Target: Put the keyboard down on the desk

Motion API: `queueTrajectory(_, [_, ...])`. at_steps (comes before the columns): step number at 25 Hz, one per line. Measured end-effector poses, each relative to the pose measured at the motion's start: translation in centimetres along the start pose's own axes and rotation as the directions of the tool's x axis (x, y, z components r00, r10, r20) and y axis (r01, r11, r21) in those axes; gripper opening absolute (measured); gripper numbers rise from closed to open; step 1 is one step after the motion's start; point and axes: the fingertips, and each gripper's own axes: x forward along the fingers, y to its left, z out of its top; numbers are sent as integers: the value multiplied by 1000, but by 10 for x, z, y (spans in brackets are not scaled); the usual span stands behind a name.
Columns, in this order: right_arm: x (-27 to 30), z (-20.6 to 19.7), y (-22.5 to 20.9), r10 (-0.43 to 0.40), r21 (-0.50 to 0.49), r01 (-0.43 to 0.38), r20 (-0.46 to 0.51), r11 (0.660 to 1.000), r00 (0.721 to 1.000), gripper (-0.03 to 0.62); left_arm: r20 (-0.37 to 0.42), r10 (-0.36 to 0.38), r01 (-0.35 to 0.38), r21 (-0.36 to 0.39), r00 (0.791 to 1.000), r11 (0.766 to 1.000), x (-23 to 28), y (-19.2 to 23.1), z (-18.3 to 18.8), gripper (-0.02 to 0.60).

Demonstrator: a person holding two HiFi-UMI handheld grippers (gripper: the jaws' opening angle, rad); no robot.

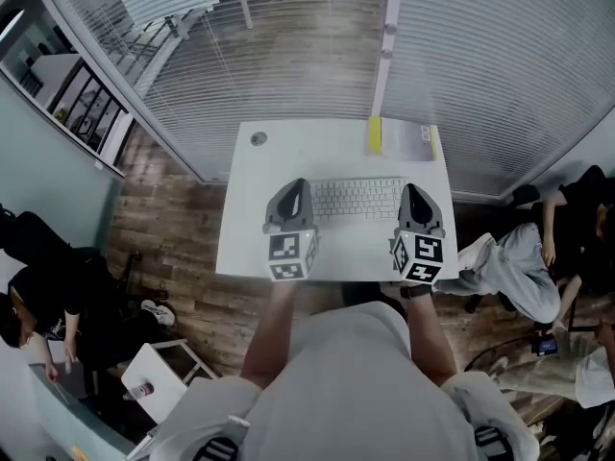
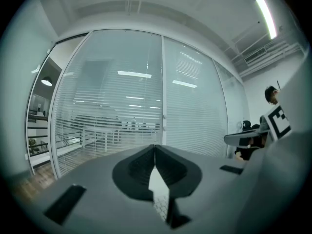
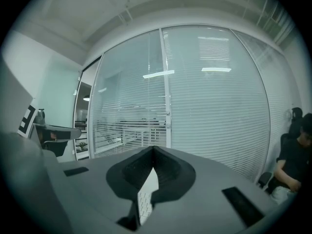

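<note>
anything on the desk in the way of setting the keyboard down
Nothing visible does. The desk around the keyboard is bare. The yellow-edged papers lie at the far edge, apart from it.

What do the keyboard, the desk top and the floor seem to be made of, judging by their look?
The keyboard looks like matte white plastic, with keys moulded in even rows. The desk top is probably laminate or painted board: smooth, plain white, no grain. The floor is wood or wood-look planks, brown with streaked grain; I cannot tell which.
</note>
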Motion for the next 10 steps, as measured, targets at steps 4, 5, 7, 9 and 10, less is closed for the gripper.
queueTrajectory(4, [-3, -6, 1, 2, 3, -2, -7, 1000, 1000, 11, -6, -6, 6, -5, 1000, 1000, -2, -2, -6, 15])
queueTrajectory(5, [-5, -8, 1, 1, 3, -1, -9, 1000, 1000, 11, -6, -8, 8, -7, 1000, 1000, -3, -2, -7, 15])
queueTrajectory(7, [-8, -11, 1, 2, 2, -2, -13, 1000, 1000, 11, -8, -10, 10, -11, 1000, 1000, -5, -3, -10, 15])
queueTrajectory(9, [-10, -14, 2, 4, 1, -4, -21, 1000, 1000, 11, -17, -9, 8, -16, 1000, 1000, -7, -4, -14, 15])
queueTrajectory(10, [-12, -15, 2, 5, 0, -5, -24, 1000, 1000, 11, -23, -8, 7, -18, 1000, 1000, -8, -4, -16, 15])
